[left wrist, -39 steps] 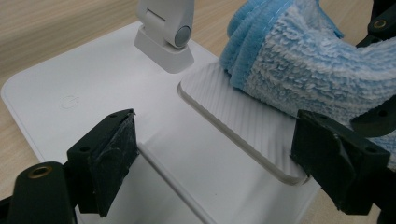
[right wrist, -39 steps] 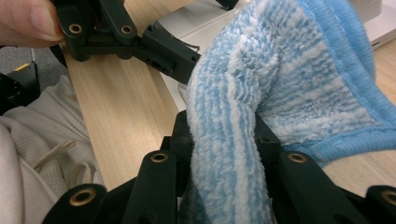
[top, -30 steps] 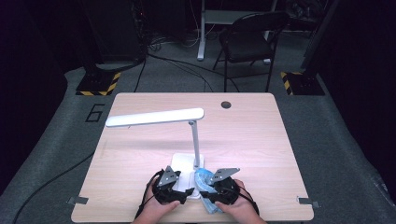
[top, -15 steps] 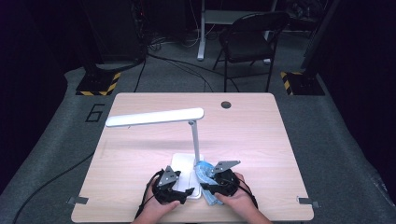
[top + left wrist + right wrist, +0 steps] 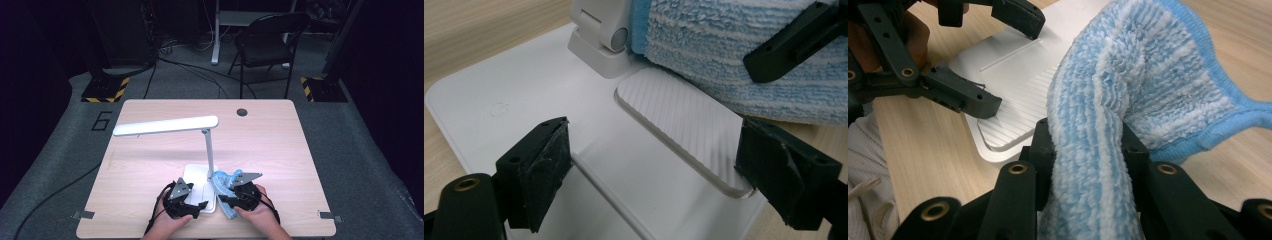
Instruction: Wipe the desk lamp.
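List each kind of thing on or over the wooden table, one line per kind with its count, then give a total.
White desk lamp: 1
Blue cloth: 1
Black grippers: 2, the left gripper with jaws around the lamp base, the right gripper shut on the blue cloth
Total: 4

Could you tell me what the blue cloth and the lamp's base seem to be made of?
The blue cloth looks like soft microfibre terry: fuzzy ribbed pile, stitched edge. The lamp's base looks like smooth matte white plastic, with a finely ridged pad, though coated metal is possible.
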The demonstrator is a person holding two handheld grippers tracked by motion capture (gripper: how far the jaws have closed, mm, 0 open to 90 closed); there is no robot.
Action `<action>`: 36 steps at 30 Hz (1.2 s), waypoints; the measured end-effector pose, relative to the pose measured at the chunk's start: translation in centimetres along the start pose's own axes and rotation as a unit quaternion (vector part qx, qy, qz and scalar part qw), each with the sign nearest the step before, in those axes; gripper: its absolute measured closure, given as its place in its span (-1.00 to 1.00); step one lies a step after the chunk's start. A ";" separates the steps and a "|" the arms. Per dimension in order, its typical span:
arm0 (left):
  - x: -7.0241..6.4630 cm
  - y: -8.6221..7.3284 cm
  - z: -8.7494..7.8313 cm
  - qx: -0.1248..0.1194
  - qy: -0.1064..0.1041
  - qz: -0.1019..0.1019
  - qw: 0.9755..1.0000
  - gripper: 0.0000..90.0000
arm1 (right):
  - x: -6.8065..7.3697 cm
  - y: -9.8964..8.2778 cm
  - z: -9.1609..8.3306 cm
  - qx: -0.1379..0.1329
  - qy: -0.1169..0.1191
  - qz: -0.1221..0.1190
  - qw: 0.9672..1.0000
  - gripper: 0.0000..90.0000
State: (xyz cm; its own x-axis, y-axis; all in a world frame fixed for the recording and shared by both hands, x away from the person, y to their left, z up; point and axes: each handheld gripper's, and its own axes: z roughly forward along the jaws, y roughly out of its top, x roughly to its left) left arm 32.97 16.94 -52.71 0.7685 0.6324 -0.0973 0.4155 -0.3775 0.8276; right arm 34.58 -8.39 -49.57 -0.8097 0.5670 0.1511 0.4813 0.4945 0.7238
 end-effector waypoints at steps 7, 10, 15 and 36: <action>0.0 0.0 0.0 0.000 0.001 -0.001 1.000 -0.68 | -0.6 -0.2 -1.4 -0.010 -0.012 0.013 1.000 0.51; 0.0 0.0 0.0 0.000 0.000 -0.001 1.000 -0.68 | -1.0 -0.2 -2.0 -0.017 -0.019 0.024 0.999 0.50; 0.0 0.0 0.0 0.000 0.000 -0.001 1.000 -0.68 | -1.9 -0.4 -2.9 -0.021 -0.032 0.027 0.999 0.50; 0.1 0.0 0.0 0.001 0.000 0.004 1.000 -0.68 | -6.3 -2.6 -6.2 -0.031 -0.113 0.070 0.991 0.48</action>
State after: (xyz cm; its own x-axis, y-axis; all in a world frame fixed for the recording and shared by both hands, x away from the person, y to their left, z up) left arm 33.03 16.97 -52.69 0.7718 0.6293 -0.0911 0.4101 -0.3832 0.8276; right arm 36.38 -17.36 -48.22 -0.6380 0.7630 0.1038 0.5566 0.3638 0.7469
